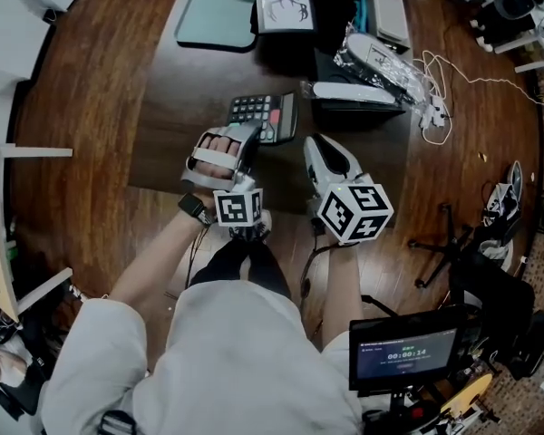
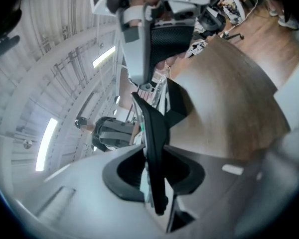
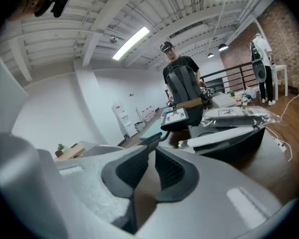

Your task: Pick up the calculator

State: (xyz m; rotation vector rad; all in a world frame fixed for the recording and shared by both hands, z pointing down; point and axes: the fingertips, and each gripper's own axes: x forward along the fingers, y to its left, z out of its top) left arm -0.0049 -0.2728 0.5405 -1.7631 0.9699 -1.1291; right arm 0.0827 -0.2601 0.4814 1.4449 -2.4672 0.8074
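Matt black plastic calculator (image 1: 265,116), glossy wooden table (image 1: 163,152).

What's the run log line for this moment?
left hand-held gripper: shut on calculator | right hand-held gripper: slightly open, empty | task: calculator gripped

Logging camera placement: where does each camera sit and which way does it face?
Head view: on the person's head, facing down at the dark wooden table; forearms, left gripper, right gripper show.
Left gripper view: on that gripper, along jaws clamping the flat black calculator.
Right gripper view: on its gripper, across the table; empty jaws.
Head and left views share the calculator.
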